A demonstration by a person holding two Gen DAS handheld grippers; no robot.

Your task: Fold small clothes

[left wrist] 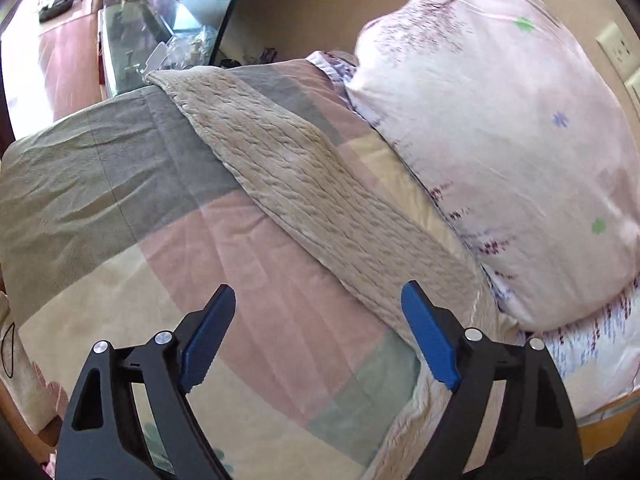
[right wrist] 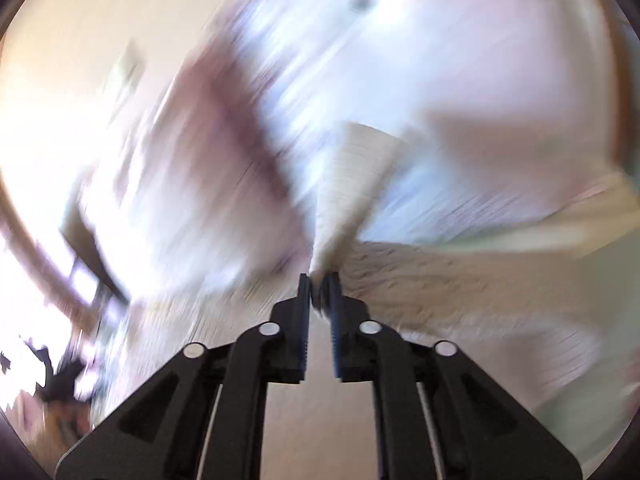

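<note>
A beige textured cloth (left wrist: pixel 288 160) lies in a long diagonal strip across the checked bedspread (left wrist: pixel 120 208), from the far left corner toward the pillow. My left gripper (left wrist: pixel 318 300) is open and empty above the bedspread, just short of the cloth's near edge. My right gripper (right wrist: pixel 319 280) is shut on a corner of the same beige cloth (right wrist: pixel 352 184), which stands up in a cone from the jaws; the rest of the cloth (right wrist: pixel 460 280) spreads to the right. The right wrist view is heavily motion-blurred.
A large pink floral pillow (left wrist: pixel 500 140) lies on the right against the wall. A glass cabinet (left wrist: pixel 132 40) stands beyond the bed's far left edge. A wall socket (left wrist: pixel 618 48) is at the upper right.
</note>
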